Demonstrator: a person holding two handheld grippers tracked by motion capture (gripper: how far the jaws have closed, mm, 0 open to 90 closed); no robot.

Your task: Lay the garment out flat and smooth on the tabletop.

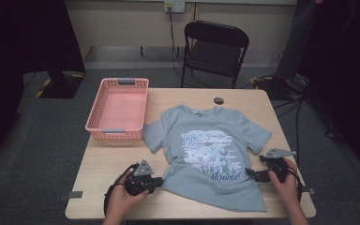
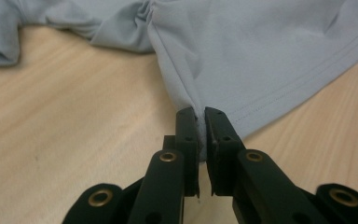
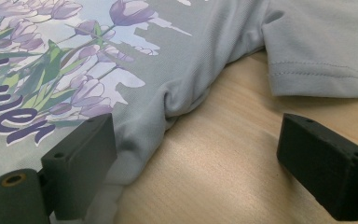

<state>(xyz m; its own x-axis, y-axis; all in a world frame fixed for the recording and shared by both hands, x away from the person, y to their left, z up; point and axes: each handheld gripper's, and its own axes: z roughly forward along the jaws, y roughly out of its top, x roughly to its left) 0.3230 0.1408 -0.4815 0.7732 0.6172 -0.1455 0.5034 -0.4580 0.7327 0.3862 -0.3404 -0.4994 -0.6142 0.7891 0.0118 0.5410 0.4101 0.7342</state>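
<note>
A light blue T-shirt [image 1: 211,145] with a flower print lies face up on the wooden table [image 1: 103,164], its collar toward the far side. My left gripper [image 1: 161,180] is at the shirt's lower left corner, shut on the hem edge [image 2: 201,122], which is pinched between its jaws. My right gripper [image 1: 249,172] sits at the shirt's right side seam, open. One of its jaws rests over the shirt's edge [image 3: 135,140] and the other over bare wood, with nothing pinched.
A pink plastic basket [image 1: 118,108] stands at the table's far left. A small dark round object [image 1: 219,100] lies near the far edge. A black folding chair [image 1: 213,51] stands beyond the table. Cables trail on the floor at right.
</note>
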